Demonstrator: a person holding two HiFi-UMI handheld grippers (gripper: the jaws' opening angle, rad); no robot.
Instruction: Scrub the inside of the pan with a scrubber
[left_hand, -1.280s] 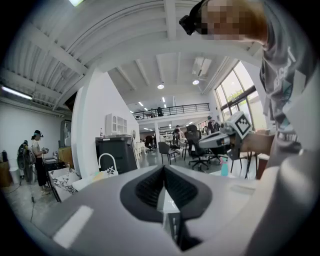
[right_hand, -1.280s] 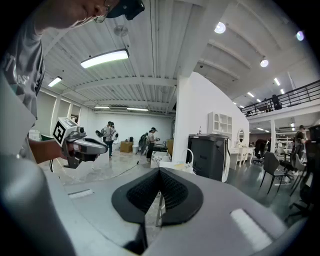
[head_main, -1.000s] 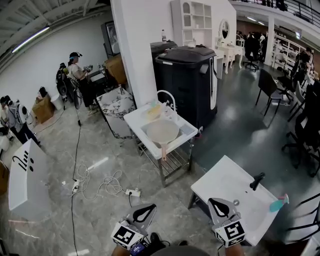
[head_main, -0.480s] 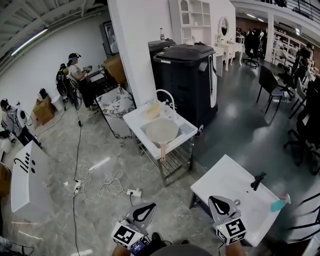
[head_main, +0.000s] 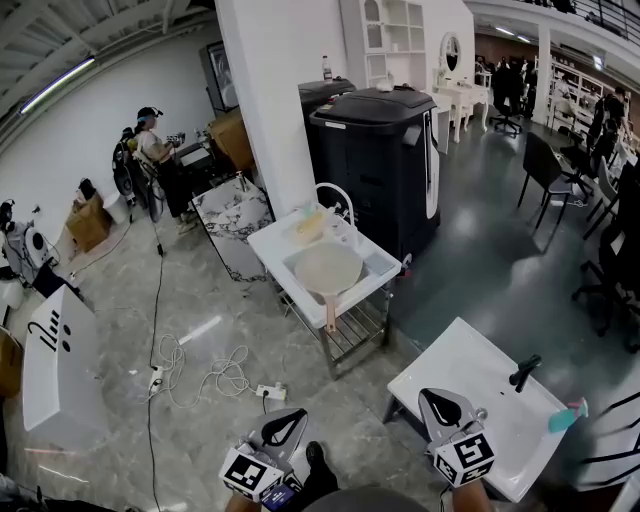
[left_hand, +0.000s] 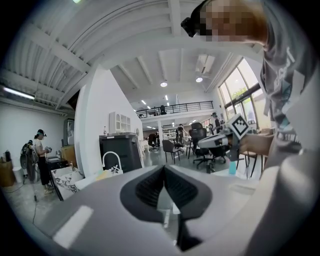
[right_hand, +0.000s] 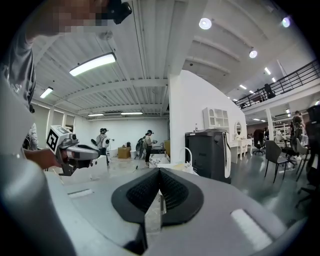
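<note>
Well short of sink (head_main: 272, 250), your left gripper (head_main: 283, 428) and right gripper (head_main: 443, 410) both clenched, nothing between jaws. Pan (head_main: 325, 268) lies in sink, handle over front rim; only head view shows it. Gripper views catch just sink's faucet (right_hand: 188, 154). Yellowish thing (head_main: 308, 222) behind pan too small to identify.

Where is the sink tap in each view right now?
Head view: the tap is upper centre, at the back of the sink.
Left gripper view: tap is left of centre, a white arch.
Right gripper view: tap is just right of centre.
Shared landmark: the black cabinet behind the tap.
</note>
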